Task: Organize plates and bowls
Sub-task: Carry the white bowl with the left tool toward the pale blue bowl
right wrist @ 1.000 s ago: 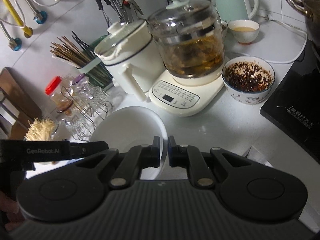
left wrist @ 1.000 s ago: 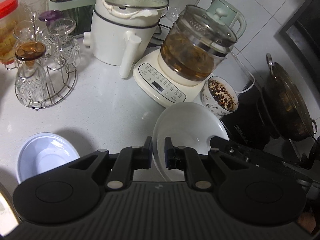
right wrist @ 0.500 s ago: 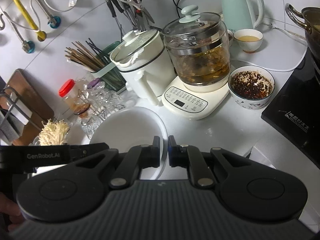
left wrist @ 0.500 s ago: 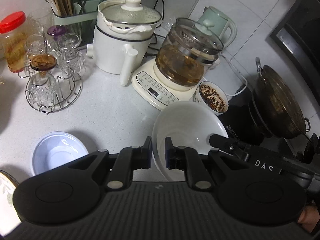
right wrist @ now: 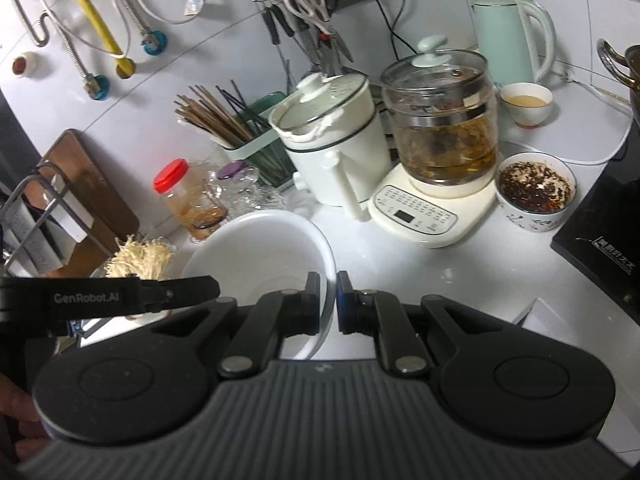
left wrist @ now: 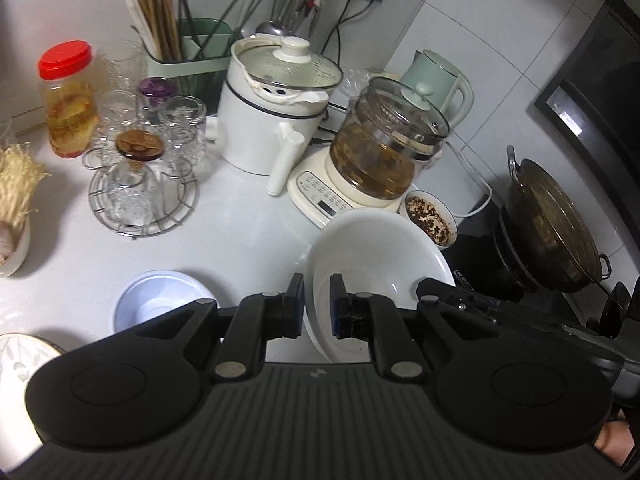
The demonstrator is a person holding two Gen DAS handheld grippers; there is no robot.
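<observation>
Both tongs pinch one white bowl [left wrist: 376, 256] by its rim, from opposite sides. Left tongs [left wrist: 317, 306] clamp the near rim at 6 o'clock in the left view; right tongs [right wrist: 328, 302] clamp the rim at the bowl's 4 o'clock in the right view. The bowl hangs above the desk [left wrist: 248, 216], tilted, its mouth turned up and toward the left camera. It is round, with no long axis, and it looks empty.

In the left view, open desk lies from 9 to 11 o'clock of the bowl. A small pale bowl [left wrist: 160, 300] sits there at 9 o'clock, upright and empty, apart from the held one. A patterned plate [left wrist: 20, 360] shows at the lower left edge. A wire rack [left wrist: 144, 196] of upturned glasses stands at 10 o'clock. The desk's right side ends at a black cooktop [right wrist: 600, 236], at 3 o'clock of the bowl, with a wok [left wrist: 552, 220] on it.

At 12 o'clock stands a glass kettle [right wrist: 440, 120] of brown liquid on its base. Just beside the base, at 1 o'clock, a bowl of dark flakes [right wrist: 534, 188] sits upright. A cup [right wrist: 526, 102] of pale liquid stands farther back. A white pot [left wrist: 276, 108] with a lid is at 11 o'clock, and a green holder [left wrist: 188, 56] of chopsticks is behind it. A red-capped jar [left wrist: 70, 96] holds yellow contents.
</observation>
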